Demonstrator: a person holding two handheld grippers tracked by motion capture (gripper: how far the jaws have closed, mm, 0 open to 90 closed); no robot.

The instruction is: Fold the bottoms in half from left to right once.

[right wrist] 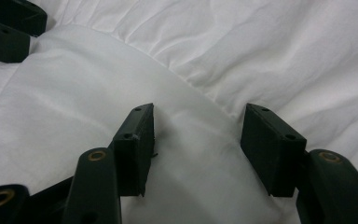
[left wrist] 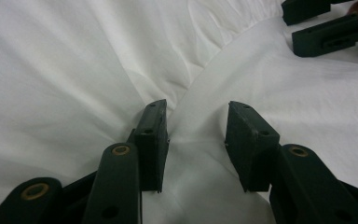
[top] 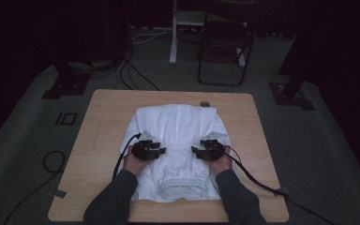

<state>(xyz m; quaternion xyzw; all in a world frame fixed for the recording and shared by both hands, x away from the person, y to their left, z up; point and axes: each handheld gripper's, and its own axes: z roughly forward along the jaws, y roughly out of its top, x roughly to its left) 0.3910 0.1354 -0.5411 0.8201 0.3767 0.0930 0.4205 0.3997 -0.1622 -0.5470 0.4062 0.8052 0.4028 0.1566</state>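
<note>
White garment — a folded, wrinkled piece with an elastic ribbed band at its near end — lying flat on the middle of the wooden table. The band end reaches almost to the table's near edge; the far end stops short of the far edge.

Left gripper over the garment's left half, held in a hand that rests at the garment's left margin. In the left gripper view the jaws stand partly open, astride a curved fold edge of the cloth; the pads are apart from one another and no cloth is pinched between them.

Right gripper over the garment's right half, facing the left one across the garment's middle, its hand at the garment's right margin. In the right gripper view the jaws are likewise partly open — smooth cloth lies beneath the gap, nothing clamped.

Beyond the garment: a small round object on the table just past the garment's far right corner; a black cable trailing from the right gripper over the near right corner of the table; a chair on the grey floor well behind.
</note>
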